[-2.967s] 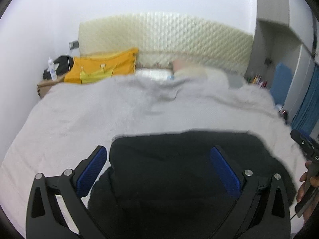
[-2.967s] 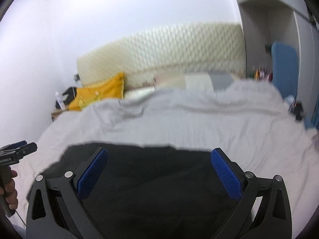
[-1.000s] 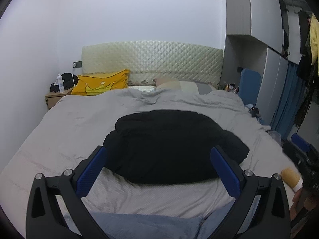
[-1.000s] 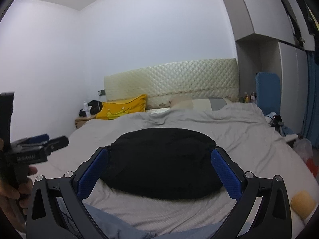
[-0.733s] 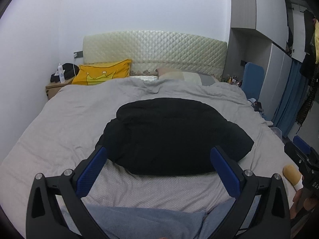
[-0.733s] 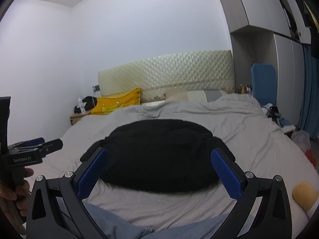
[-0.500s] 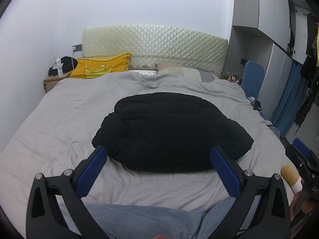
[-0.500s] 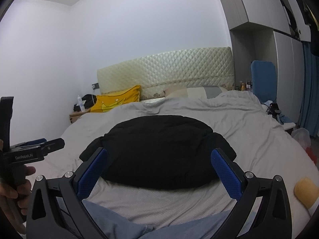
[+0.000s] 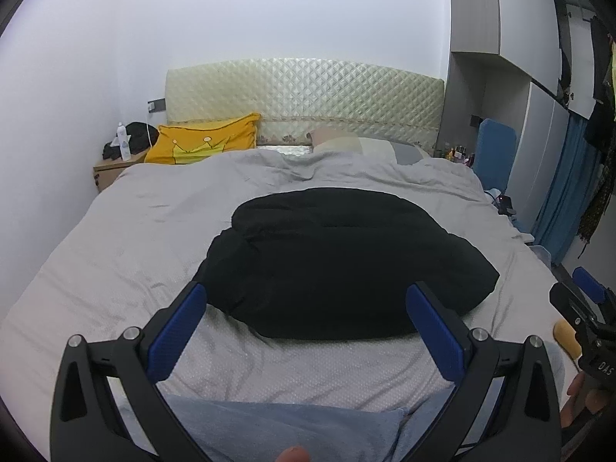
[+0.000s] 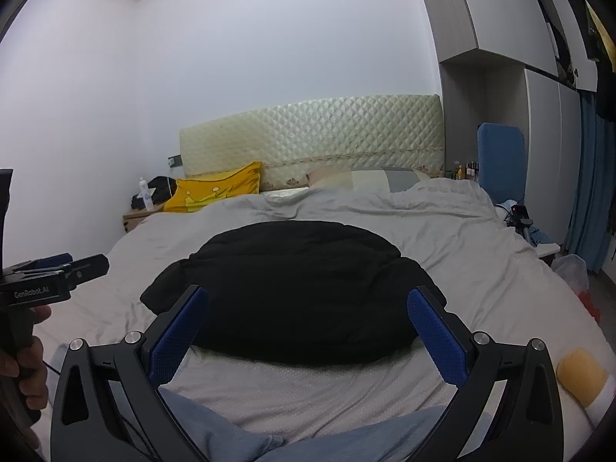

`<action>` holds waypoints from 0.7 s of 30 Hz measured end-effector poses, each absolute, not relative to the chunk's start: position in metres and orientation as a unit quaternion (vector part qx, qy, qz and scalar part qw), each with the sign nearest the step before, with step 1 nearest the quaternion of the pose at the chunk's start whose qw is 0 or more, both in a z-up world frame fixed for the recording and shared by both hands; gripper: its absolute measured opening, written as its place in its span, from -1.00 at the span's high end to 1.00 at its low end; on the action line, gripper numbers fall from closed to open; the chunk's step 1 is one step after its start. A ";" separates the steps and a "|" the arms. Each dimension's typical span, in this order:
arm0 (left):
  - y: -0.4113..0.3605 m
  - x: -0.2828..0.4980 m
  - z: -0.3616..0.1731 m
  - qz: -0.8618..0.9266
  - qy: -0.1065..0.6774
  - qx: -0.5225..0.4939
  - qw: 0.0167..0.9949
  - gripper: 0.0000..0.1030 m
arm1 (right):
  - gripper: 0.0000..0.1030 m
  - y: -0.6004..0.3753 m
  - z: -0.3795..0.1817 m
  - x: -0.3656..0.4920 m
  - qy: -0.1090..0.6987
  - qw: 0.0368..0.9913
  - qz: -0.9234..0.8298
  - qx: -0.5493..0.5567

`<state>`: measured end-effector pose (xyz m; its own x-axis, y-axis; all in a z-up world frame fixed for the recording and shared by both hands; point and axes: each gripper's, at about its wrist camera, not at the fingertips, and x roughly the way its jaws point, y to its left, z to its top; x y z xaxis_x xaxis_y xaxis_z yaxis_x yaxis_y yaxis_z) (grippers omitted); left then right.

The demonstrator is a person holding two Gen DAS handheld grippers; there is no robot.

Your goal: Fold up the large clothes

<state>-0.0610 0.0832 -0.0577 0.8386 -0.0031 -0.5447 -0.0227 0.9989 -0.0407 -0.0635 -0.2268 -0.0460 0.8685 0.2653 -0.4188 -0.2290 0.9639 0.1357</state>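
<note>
A black padded garment [image 9: 338, 261] lies folded into a rounded bundle in the middle of the grey bed [image 9: 127, 231]; the right wrist view shows the same garment [image 10: 296, 288] on the bed [image 10: 462, 254]. My left gripper [image 9: 308, 300] hovers open above the bed's near end, short of the garment, with nothing between its blue pads [image 9: 175, 331]. My right gripper [image 10: 308, 308] is open too, held back from the garment. Each gripper shows at the other view's edge: the right one [image 9: 585, 308] and the left one [image 10: 54, 273], both hand-held.
A light blue cloth [image 9: 269, 431] lies at the bed's near edge below both grippers. A yellow cushion [image 9: 204, 144] and pillows sit by the quilted headboard [image 9: 304, 104]. A nightstand [image 9: 115, 165] stands far left, wardrobes and a blue curtain [image 9: 566, 200] on the right. A yellow roll [image 10: 581, 377] lies near right.
Both grippers have pulled back from the garment, which filled the lower views three seconds ago. It now lies free on the bed. In the last half second the views barely shift.
</note>
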 end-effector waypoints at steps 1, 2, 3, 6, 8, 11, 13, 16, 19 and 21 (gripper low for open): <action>0.083 -0.061 -0.058 0.003 0.286 -0.025 0.958 -1.00 | -1.00 -0.227 -0.046 -0.063 0.223 0.966 0.128 0.041; 0.084 -0.060 -0.058 0.002 0.287 -0.026 0.958 -1.00 | -1.00 -0.227 -0.045 -0.063 0.223 0.965 0.129 0.041; 0.084 -0.060 -0.058 0.001 0.288 -0.026 0.957 -1.00 | -1.00 -0.227 -0.045 -0.063 0.223 0.965 0.130 0.041; 0.084 -0.061 -0.058 -0.001 0.289 -0.024 0.957 -1.00 | -1.00 -0.226 -0.044 -0.064 0.222 0.966 0.130 0.040; 0.084 -0.061 -0.058 -0.001 0.288 -0.023 0.957 -1.00 | -1.00 -0.226 -0.044 -0.064 0.223 0.965 0.130 0.041; 0.084 -0.061 -0.057 -0.002 0.287 -0.022 0.958 -1.00 | -1.00 -0.225 -0.045 -0.064 0.224 0.965 0.131 0.040; 0.084 -0.061 -0.057 -0.002 0.287 -0.020 0.958 -1.00 | -1.00 -0.223 -0.045 -0.064 0.224 0.965 0.132 0.041; 0.085 -0.060 -0.057 -0.001 0.287 -0.020 0.958 -1.00 | -1.00 -0.223 -0.046 -0.064 0.225 0.964 0.133 0.041; 0.085 -0.061 -0.057 -0.002 0.288 -0.020 0.958 -1.00 | -1.00 -0.224 -0.046 -0.063 0.226 0.964 0.134 0.042; 0.085 -0.060 -0.057 -0.002 0.288 -0.020 0.957 -1.00 | -1.00 -0.224 -0.046 -0.063 0.227 0.964 0.134 0.043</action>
<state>-0.0605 0.0850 -0.0570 0.8343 -0.0147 -0.5512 -0.0078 0.9992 -0.0385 -0.0625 -0.2243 -0.0458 0.8610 0.2770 -0.4265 -0.2378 0.9606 0.1440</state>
